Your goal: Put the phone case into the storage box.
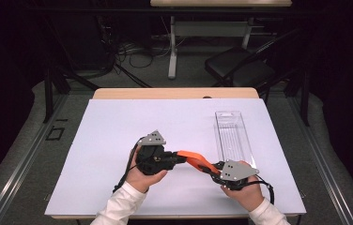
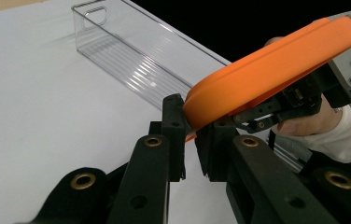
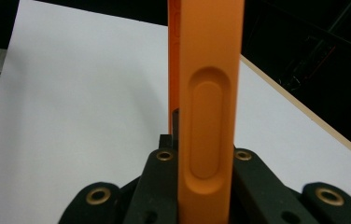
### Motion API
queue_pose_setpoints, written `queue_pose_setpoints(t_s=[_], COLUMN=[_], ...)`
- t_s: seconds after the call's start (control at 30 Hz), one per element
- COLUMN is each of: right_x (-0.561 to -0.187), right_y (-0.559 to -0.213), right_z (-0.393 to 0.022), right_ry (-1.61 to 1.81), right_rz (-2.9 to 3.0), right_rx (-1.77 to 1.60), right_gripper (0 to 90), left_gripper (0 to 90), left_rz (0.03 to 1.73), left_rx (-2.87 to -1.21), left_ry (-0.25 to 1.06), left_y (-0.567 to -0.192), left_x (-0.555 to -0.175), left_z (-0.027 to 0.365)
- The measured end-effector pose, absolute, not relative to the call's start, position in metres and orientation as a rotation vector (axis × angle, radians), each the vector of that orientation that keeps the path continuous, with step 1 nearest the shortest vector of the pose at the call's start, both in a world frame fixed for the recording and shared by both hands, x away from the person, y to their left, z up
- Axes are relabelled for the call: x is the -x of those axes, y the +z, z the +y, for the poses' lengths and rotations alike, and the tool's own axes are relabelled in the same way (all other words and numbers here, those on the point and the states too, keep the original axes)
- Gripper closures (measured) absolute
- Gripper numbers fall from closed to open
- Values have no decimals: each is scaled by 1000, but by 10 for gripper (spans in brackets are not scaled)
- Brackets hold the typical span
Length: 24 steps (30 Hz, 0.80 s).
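A long, flat orange tool [image 1: 194, 159] hangs a little above the white sheet [image 1: 118, 136], bridging my two grippers. My left gripper [image 1: 180, 157] has one end of it: in the left gripper view the narrow tip of the orange tool [image 2: 267, 74] sits between the pads of that gripper [image 2: 190, 140]. My right gripper [image 1: 211, 168] is shut on the other end. In the right gripper view the orange tool [image 3: 208, 93] stands upright between its jaws [image 3: 205, 156], showing an oval recess. The right gripper [image 2: 281, 107] is also in the left gripper view, behind the tool.
A clear, long plastic bin [image 1: 233, 136] lies empty on the sheet just beyond my right hand; its handle end [image 2: 94, 14] is at the far side. The table's wooden edge [image 1: 174, 93] runs along the back. A black chair [image 1: 240, 65] stands on the floor behind.
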State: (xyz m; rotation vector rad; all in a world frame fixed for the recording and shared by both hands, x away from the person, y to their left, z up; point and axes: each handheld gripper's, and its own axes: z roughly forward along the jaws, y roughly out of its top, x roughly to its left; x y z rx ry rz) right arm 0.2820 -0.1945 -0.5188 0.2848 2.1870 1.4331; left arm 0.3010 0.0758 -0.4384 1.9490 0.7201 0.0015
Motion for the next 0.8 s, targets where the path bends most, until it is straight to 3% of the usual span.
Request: queue_pose_setpoints(t_s=[0.8], right_x=[-282], right_y=[-522], right_z=[-191], right_ry=[1418], right_rz=[2209], right_rx=[-319], right_gripper=[772], left_gripper=[839], left_rz=[846], left_rx=[-1923], left_ry=[-63], left_y=[-441], left_x=[-303], left_z=[77])
